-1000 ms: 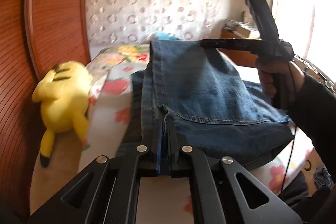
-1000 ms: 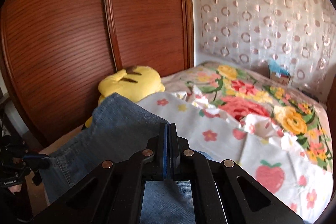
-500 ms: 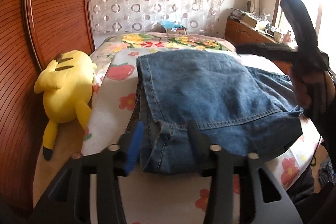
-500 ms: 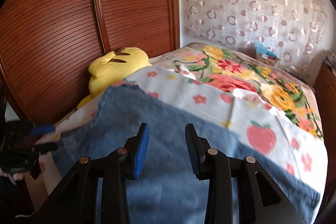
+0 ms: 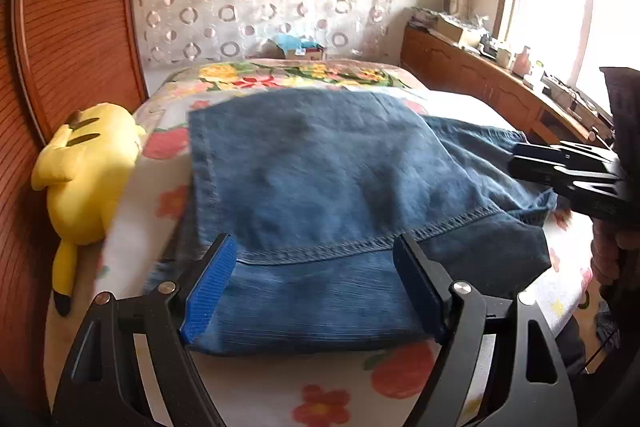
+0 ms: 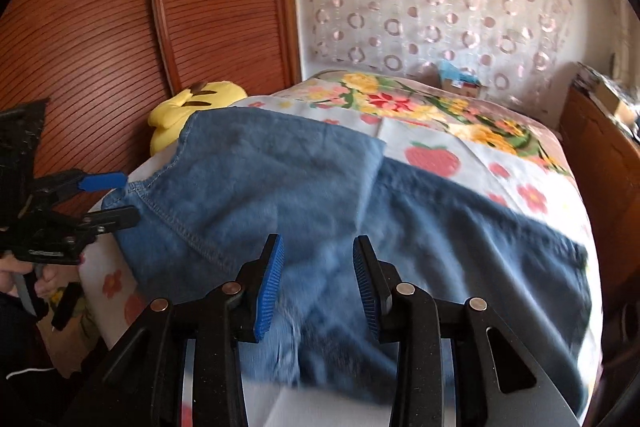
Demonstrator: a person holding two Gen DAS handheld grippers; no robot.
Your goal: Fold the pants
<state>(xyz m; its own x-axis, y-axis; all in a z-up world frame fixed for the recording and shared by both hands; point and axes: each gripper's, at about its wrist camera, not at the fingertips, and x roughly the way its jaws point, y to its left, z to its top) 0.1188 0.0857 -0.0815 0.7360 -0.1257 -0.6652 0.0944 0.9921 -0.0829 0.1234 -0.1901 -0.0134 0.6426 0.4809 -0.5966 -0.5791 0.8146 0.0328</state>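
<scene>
**A:** Left wrist view first. Your left tongs [image 5: 312, 287] are opening at this moment, the blue pads spread to either side of the jeans [image 5: 320, 187] with nothing pinched. The jeans lie on the bed [image 5: 280, 387], a folded-over layer on top, its stitched hem running across just ahead of your pads. To the right you can see the right tongs [image 5: 532, 163] low over the far side of the denim.

**B:** So I'm clear of the cloth?

**A:** As far as this view shows, yes. Draw back level rather than lifting, I'd say, so a pad doesn't catch the hem and drag the layer askew. The yellow plush toy [image 5: 88, 171] at the bed's left edge is near your path; keep off it.

**A:** Now the right wrist view. Your right tongs [image 6: 318, 279] stand partly open, empty, hovering above the jeans [image 6: 320, 195]. The folded layer ends in a corner near the strawberry print on the bedsheet [image 6: 440, 155], and the lower layer runs out to the right. The picture is blurred, so I can't tell how well the edges line up.

**B:** What next?

**A:** Judging from this, check the fold's edges, smooth any ripple, then choose two corners for the next fold.
</scene>
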